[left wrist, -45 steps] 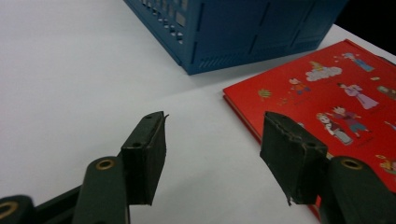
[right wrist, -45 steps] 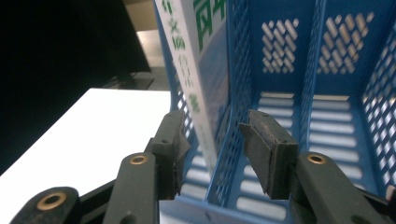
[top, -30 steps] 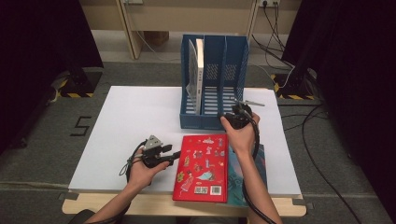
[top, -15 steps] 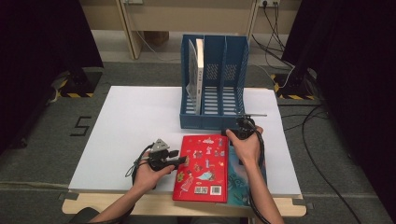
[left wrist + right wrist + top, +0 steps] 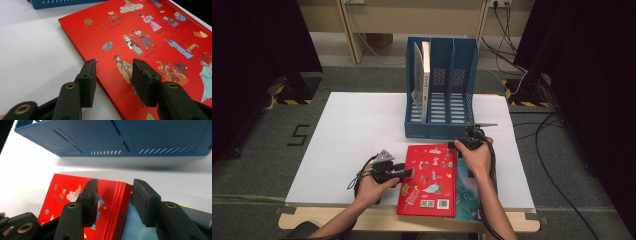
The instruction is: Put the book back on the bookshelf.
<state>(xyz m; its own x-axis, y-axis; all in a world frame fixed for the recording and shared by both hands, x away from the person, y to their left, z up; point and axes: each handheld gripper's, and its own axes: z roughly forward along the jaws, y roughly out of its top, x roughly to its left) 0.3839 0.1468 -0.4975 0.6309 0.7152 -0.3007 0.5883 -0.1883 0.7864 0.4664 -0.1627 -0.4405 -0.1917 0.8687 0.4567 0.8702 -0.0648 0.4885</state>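
Straddling the left edge of the red book, the left gripper is seen with its jaws apart, one over the white table and one over the cover, having just been closing without the pads pressing on it. The right gripper, jaws likewise apart and just opening, is set astride the book's spine at the far right corner. Small captions printed beside the cartoon figures cannot be read; the book lies flat on a blue book just before the blue file rack.
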